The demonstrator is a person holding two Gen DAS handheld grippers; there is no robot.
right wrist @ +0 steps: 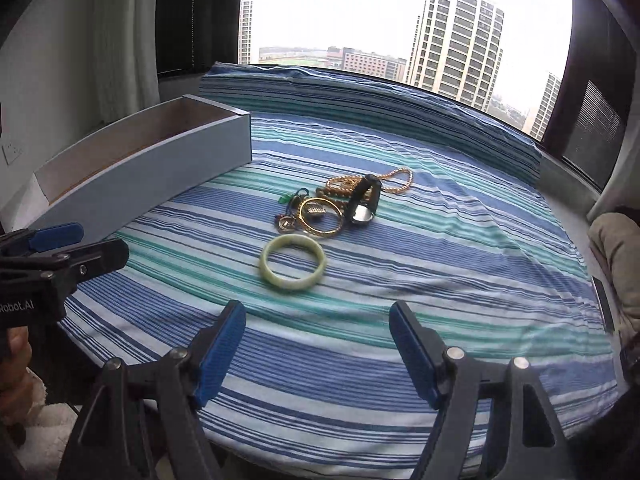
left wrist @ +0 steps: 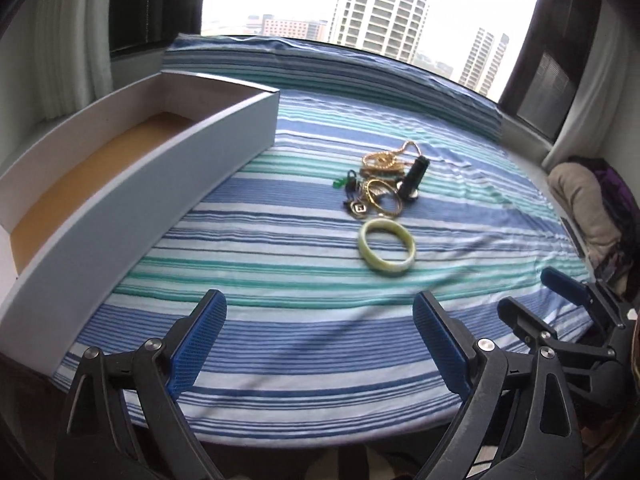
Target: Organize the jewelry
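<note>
While the pale green jade-like bangle [right wrist: 293,265] is lying on the blue-striped bed sheet [right wrist: 440,264] beside a heap of gold jewelry [right wrist: 336,204], the left tool [left wrist: 320,344] and right tool [right wrist: 318,354] are being held wide open, empty.

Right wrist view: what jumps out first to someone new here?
The pale green bangle lies flat on the striped blue cloth, nearest the camera and apart from the rest. Just behind it sits a tangled pile of gold chains and bangles with a black watch. An open long white box stands at the left, and both grippers are open and hold nothing.
</note>
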